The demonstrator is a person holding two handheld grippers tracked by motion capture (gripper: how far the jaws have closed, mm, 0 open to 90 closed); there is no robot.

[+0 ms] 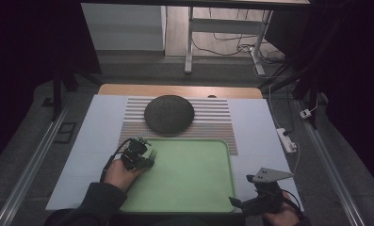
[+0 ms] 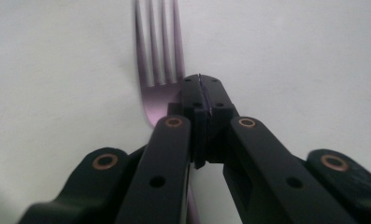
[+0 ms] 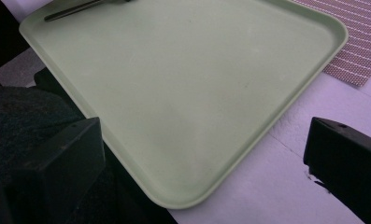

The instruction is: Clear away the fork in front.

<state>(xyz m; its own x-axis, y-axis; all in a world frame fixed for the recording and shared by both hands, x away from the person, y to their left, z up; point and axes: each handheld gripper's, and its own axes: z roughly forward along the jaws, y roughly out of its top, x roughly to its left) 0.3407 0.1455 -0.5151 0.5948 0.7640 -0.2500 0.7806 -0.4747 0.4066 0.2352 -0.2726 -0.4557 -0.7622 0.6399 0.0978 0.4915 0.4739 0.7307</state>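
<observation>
I see a dim room with a grey floor, cables and white frame legs beyond the desk (image 1: 269, 136), which wears a white cover over wood. On it, largest first: the green tray (image 1: 194, 188) sits against the desk's near edge, centred, its raised rim plain in my right gripper view. Behind it a striped mat (image 1: 213, 123) runs toward the far edge, just touching or slightly under the tray's far rim; I cannot tell which. A dark round bowl (image 1: 169, 114), turned upside down, rests on the mat's middle.

My left gripper (image 1: 146, 159) hangs over the tray's far left corner, the hand (image 1: 121, 173) behind it at the left rim. Its jaws are pressed together on the neck of a fork (image 2: 157, 65); in the left gripper view the four tines point away from me, close above the tray floor, whether touching I cannot tell. The fork's handle shows at the tray's far corner in the right gripper view.

My right gripper (image 1: 234, 201) sits at the tray's near right corner, jaws spread wide and holding nothing, its grey plate on top.
</observation>
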